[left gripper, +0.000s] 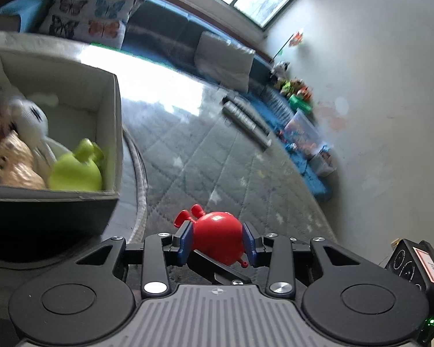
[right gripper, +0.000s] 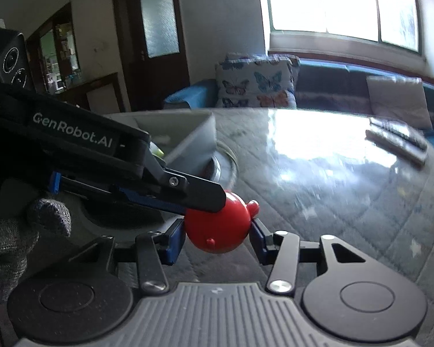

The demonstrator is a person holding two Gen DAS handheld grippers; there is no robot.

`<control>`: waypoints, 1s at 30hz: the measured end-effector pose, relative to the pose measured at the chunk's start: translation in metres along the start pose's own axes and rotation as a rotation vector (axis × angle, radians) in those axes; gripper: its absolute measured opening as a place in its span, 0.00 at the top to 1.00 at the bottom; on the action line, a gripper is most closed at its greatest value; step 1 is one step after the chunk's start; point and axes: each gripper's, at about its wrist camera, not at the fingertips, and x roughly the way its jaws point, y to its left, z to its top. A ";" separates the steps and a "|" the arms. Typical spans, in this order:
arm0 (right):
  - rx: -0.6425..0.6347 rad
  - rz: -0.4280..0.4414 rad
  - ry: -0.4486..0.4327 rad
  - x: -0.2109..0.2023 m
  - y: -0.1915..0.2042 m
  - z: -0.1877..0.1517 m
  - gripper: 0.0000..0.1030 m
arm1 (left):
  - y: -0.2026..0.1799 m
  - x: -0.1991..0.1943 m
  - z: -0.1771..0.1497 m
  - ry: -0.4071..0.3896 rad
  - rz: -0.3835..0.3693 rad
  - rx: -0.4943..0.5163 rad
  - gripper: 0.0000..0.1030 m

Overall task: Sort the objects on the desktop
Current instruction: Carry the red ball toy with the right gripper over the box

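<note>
A round red toy (left gripper: 218,237) with small knobs hangs above the table, and my left gripper (left gripper: 218,241) is shut on its sides with the blue pads. In the right wrist view my right gripper (right gripper: 217,241) also clasps the red toy (right gripper: 217,228) from both sides. The left gripper's black finger (right gripper: 193,190) lies over the toy's top. A finger of the right gripper (left gripper: 217,266) shows beneath the toy in the left view. To the left stands a grey fabric box (left gripper: 112,133) holding a green toy (left gripper: 75,170) and plush toys (left gripper: 29,115).
The table (left gripper: 217,159) has a glossy top over quilted grey cloth, with strong window glare. Two silvery remotes (left gripper: 246,121) lie at its far side. A gloved hand (right gripper: 14,240) holds the left gripper. A sofa with cushions (right gripper: 257,84) stands behind.
</note>
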 end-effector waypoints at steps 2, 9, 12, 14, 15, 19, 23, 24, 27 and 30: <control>-0.031 0.009 -0.025 -0.006 0.012 0.010 0.53 | 0.000 -0.018 0.003 -0.037 -0.007 0.007 0.62; -0.123 0.069 -0.095 0.002 0.061 0.050 0.53 | 0.018 -0.080 0.021 -0.168 0.031 0.008 0.62; -0.148 0.102 -0.100 0.018 0.081 0.065 0.53 | 0.037 -0.091 0.030 -0.194 0.052 -0.022 0.62; -0.163 0.121 -0.098 0.030 0.092 0.073 0.53 | 0.052 -0.094 0.037 -0.203 0.064 -0.048 0.62; -0.172 0.134 -0.092 0.039 0.099 0.078 0.53 | 0.059 -0.096 0.040 -0.207 0.071 -0.061 0.62; -0.174 0.171 -0.060 0.071 0.111 0.092 0.53 | 0.087 -0.102 0.052 -0.225 0.096 -0.113 0.62; -0.167 0.189 -0.031 0.098 0.117 0.101 0.53 | 0.112 -0.101 0.063 -0.235 0.113 -0.153 0.62; -0.157 0.195 -0.019 0.107 0.117 0.103 0.53 | 0.117 -0.099 0.065 -0.235 0.115 -0.161 0.62; -0.136 0.203 0.005 0.123 0.116 0.106 0.53 | 0.131 -0.091 0.071 -0.230 0.120 -0.183 0.62; -0.133 0.197 0.027 0.138 0.115 0.103 0.53 | 0.141 -0.083 0.074 -0.221 0.123 -0.195 0.62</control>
